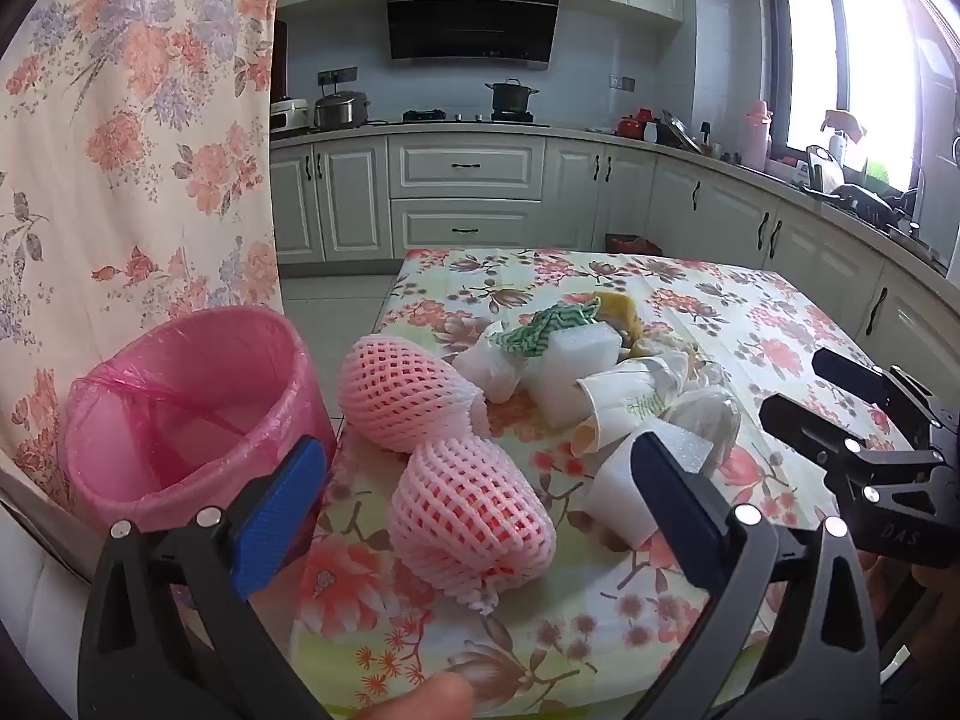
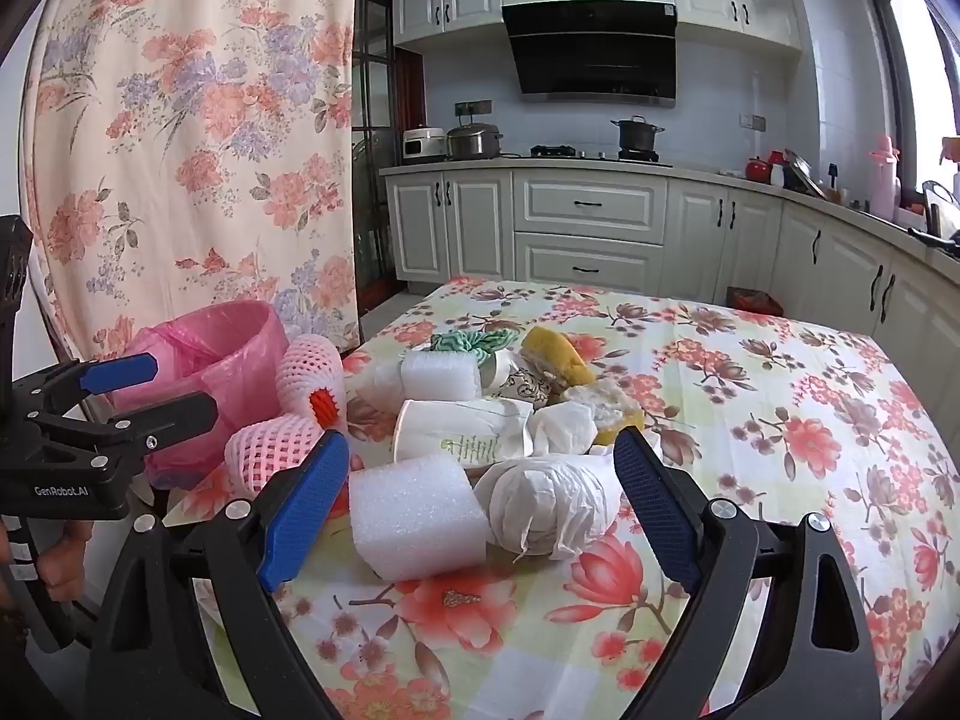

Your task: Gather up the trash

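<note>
A heap of trash lies on the flowered tablecloth: two pink foam fruit nets, white foam blocks, a balled white wrapper, a crushed paper cup, a yellow sponge and a green-white cloth. A pink-lined bin stands at the table's left edge. My left gripper is open, its blue pads either side of the near net without touching. My right gripper is open around the foam block and wrapper. The right gripper also shows in the left wrist view.
A floral curtain hangs left, just behind the bin. Kitchen cabinets and a countertop with pots run along the back and right. The right half of the tablecloth is bare. A fingertip shows at the bottom edge.
</note>
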